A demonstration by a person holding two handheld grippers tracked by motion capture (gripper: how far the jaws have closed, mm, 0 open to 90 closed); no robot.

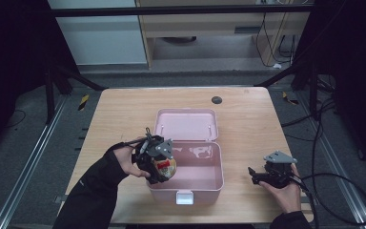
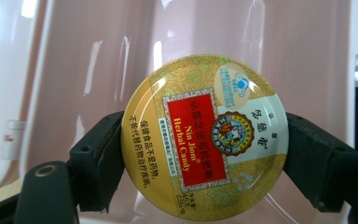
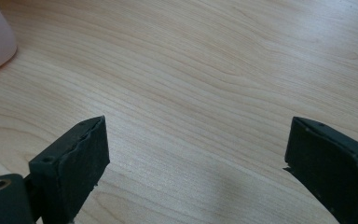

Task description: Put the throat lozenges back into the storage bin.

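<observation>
1. My left gripper (image 1: pixel 164 168) clamps the round candy tin (image 2: pixel 204 138) by its rim, over the open pink box (image 1: pixel 209 183), for a clean drop inside.
2. My right gripper (image 1: pixel 257 175) rests wide open on the table (image 1: pixel 124 124), clear of the box.

Left tongs (image 1: pixel 164 167) clamped tight, right tongs (image 1: pixel 253 175) spread wide.

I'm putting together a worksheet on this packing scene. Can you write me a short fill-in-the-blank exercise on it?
1. The left gripper is shut on a round candy ____.
2. The tin hangs over the open ____ box.
3. The right gripper rests with its jaws ____ above the wooden table.

Missing words: tin; pink; open
</observation>
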